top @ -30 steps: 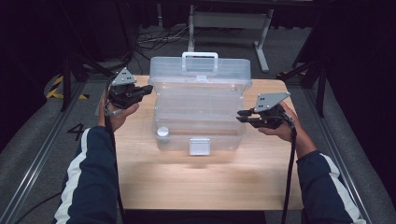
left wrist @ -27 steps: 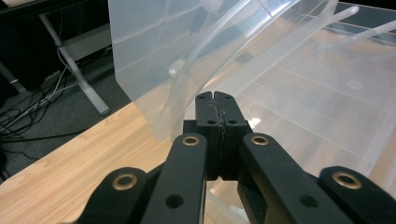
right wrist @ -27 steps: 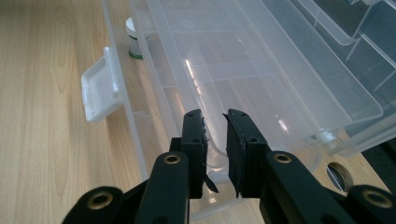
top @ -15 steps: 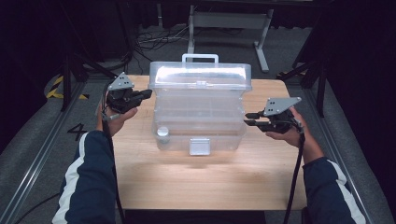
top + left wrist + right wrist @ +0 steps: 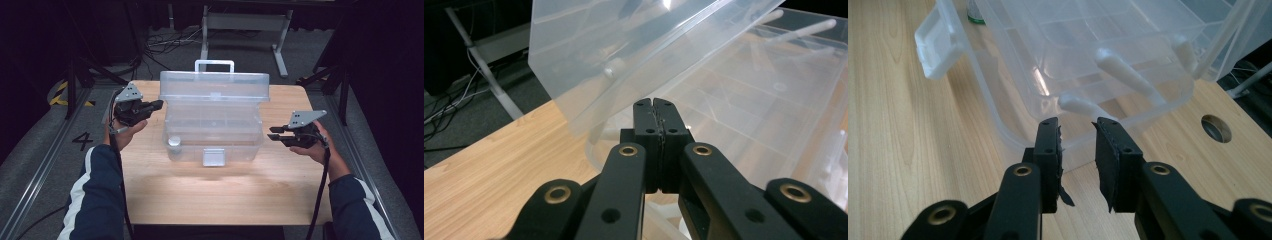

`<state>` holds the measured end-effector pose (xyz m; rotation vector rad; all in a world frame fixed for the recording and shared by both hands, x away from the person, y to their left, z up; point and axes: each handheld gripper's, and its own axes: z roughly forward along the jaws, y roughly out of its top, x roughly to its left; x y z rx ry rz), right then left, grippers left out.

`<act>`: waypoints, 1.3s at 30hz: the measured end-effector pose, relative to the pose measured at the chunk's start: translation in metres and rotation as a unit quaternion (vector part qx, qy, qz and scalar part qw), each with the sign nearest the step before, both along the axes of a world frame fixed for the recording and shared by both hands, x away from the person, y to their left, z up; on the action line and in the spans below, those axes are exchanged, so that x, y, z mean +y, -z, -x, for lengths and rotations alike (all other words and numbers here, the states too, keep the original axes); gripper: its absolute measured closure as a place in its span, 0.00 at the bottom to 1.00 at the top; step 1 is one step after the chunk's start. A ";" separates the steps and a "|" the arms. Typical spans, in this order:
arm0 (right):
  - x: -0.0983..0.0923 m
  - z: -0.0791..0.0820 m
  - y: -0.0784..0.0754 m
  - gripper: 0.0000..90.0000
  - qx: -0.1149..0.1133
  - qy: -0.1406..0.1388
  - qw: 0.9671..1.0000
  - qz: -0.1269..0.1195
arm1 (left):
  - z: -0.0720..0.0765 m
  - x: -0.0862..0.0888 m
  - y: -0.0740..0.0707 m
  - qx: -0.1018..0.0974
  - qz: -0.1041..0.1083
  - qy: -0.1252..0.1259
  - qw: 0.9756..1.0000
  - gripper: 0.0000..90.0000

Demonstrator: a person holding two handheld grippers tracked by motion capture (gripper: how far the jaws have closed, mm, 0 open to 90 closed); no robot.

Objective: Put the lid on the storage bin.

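Right tool (image 5: 278, 135): jaws parted with nothing between them, and they have just been opening; it hangs just off the right end of the clear box (image 5: 215, 135), apart from it. Left tool (image 5: 152, 105): clenched on nothing, at the box's left end, close under the raised lid (image 5: 215, 86). The box stands mid-worktop (image 5: 200, 195), lid tilted up and back on its far edge with the handle (image 5: 214, 64) topmost; whether the lid leans on anything cannot be told. A small bottle (image 5: 174, 142) stands in the near-left corner inside, and the latch (image 5: 213, 157) hangs at the near wall.

Risks, as judged. With neither tool gripping it, the lid may drop shut, striking the left tool's tips near its edge. A nudge from either tool at an end wall could slide the light box across the worktop or tip the bottle. The right tool's open pads could snag the hinge arm (image 5: 1128, 75) seen just ahead of them.
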<state>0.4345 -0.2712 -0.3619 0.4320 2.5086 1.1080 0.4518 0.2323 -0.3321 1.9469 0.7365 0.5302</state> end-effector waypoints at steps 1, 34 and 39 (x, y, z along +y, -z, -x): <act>0.000 0.000 0.002 0.80 0.002 0.002 1.000 -0.001 | 0.001 0.000 0.001 0.004 0.000 0.001 1.000 1.00; -0.001 -0.003 0.029 0.67 0.033 0.034 0.999 -0.009 | 0.018 0.000 0.036 0.028 -0.030 -0.001 0.999 1.00; -0.001 -0.003 0.029 0.66 0.035 0.037 0.999 -0.011 | 0.018 0.000 0.038 0.028 -0.030 0.001 0.999 1.00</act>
